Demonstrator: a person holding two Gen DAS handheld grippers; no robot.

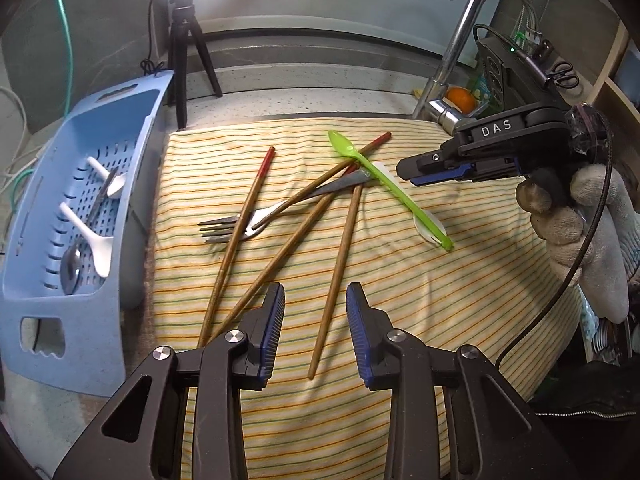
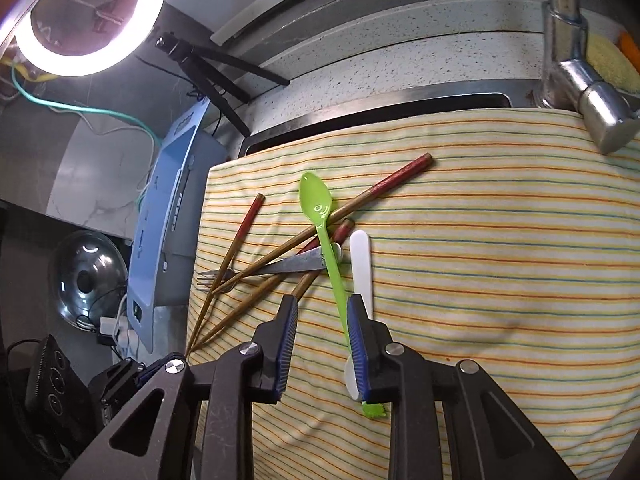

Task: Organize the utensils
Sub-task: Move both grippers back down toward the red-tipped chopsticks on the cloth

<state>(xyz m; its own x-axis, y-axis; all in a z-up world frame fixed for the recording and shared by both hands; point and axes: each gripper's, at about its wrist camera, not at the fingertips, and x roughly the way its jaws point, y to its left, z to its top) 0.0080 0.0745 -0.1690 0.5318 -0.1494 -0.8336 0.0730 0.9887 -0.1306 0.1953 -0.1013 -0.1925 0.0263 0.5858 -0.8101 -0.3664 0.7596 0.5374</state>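
Observation:
On the striped cloth (image 1: 460,300) lie several wooden chopsticks (image 1: 340,256), a metal fork (image 1: 240,222), a green plastic spoon (image 1: 384,182) and a white plastic spoon (image 1: 426,222) under it. My left gripper (image 1: 315,300) is open and empty, low over the near chopstick ends. My right gripper (image 1: 408,168) hovers at the right, above the green spoon. In the right wrist view my right gripper (image 2: 322,308) is open, its fingers over the green spoon (image 2: 320,208) handle and the white spoon (image 2: 362,264).
A blue perforated basket (image 1: 40,320) at the left holds two white spoons (image 1: 100,248) and a metal spoon (image 1: 71,266). A tripod (image 1: 186,48), a ring light and a tap (image 1: 460,52) stand behind the cloth. A pot lid (image 2: 86,276) lies left, below.

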